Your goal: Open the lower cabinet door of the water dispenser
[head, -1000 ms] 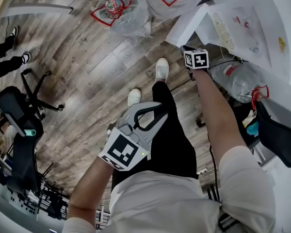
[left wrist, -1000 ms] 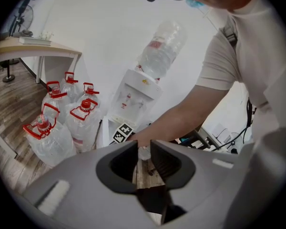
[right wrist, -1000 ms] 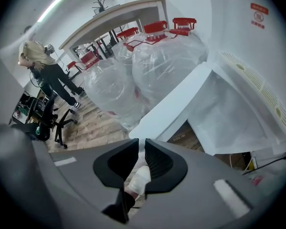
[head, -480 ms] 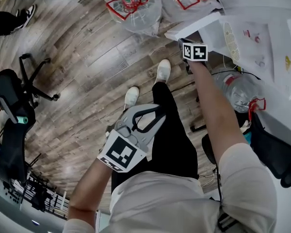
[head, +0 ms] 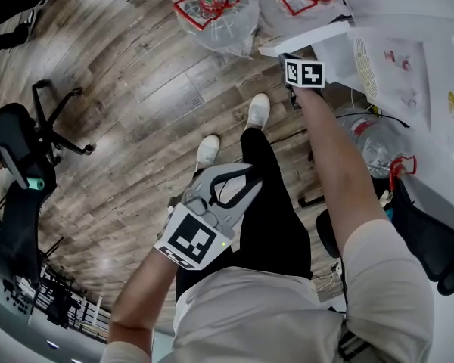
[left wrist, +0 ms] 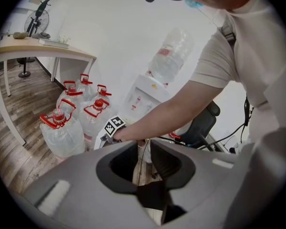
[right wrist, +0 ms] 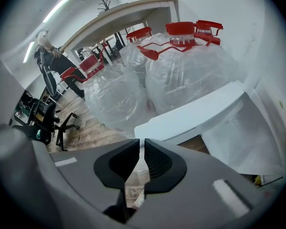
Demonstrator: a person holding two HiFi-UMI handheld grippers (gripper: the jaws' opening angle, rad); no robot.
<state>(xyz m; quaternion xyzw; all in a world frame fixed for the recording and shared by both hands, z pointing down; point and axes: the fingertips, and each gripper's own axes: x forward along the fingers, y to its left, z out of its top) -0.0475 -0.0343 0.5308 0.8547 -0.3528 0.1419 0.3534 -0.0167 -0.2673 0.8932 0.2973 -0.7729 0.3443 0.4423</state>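
Observation:
The white water dispenser (head: pixel 393 59) stands at the upper right of the head view. Its lower cabinet door (head: pixel 306 38) is swung out toward the jugs. My right gripper (head: pixel 286 56) reaches down to the door's free edge. In the right gripper view the right gripper (right wrist: pixel 142 142) has its jaws almost together, and the white door (right wrist: pixel 200 113) runs into the thin gap between them. My left gripper (head: pixel 251 176) hangs beside the person's thigh. In its own view the left gripper (left wrist: pixel 143 147) is open, with nothing between its jaws.
Several large water jugs (head: pixel 212 10) with red caps stand on the wood floor just beyond the door. A further bottle (head: pixel 378 138) and cables lie beside the dispenser. A black office chair (head: pixel 19 165) stands at left and another black chair (head: pixel 431 233) at right. A desk (left wrist: pixel 43 49) stands behind the jugs.
My right gripper and the door's edge have shifted farther from the person's feet, toward the jugs. The left gripper has stayed by the thigh.

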